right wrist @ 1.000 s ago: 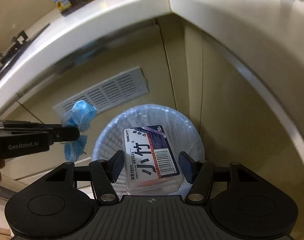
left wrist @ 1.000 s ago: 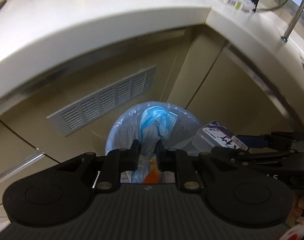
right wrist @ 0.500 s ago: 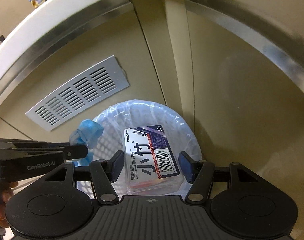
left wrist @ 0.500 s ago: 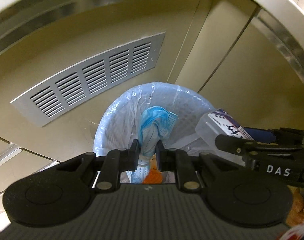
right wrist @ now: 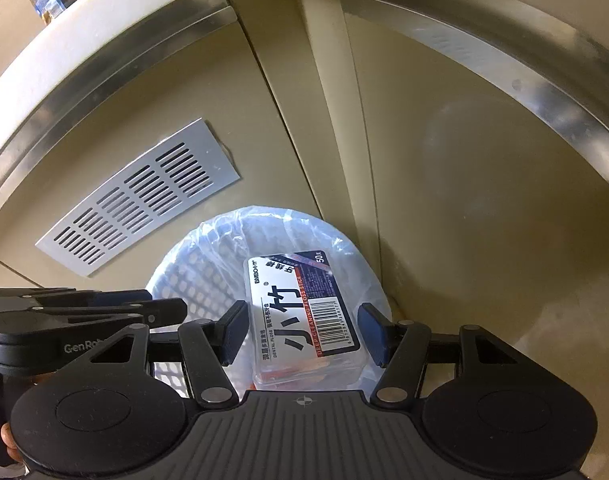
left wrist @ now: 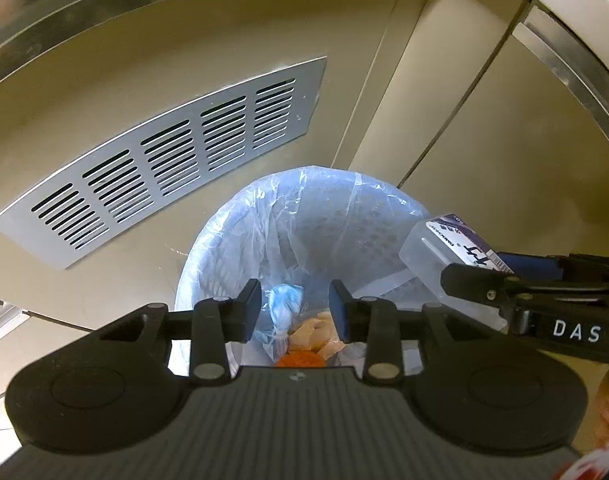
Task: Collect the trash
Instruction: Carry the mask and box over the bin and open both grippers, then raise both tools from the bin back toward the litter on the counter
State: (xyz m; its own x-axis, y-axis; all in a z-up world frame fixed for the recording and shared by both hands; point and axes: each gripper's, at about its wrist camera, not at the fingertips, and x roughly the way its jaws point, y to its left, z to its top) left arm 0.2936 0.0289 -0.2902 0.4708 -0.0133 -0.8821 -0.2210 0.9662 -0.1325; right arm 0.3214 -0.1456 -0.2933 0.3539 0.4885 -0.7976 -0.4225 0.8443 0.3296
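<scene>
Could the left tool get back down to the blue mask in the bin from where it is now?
Probably yes. The left tool hangs open directly over the mask in the bin, with nothing between. The floss box sits off to the side.

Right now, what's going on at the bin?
The left gripper is open above the lined bin, and the blue mask lies inside on the other trash. The right gripper holds the floss box over the bin, not yet dropped.

Dim yellowish light, strong fisheye bending, sharp focus.
</scene>
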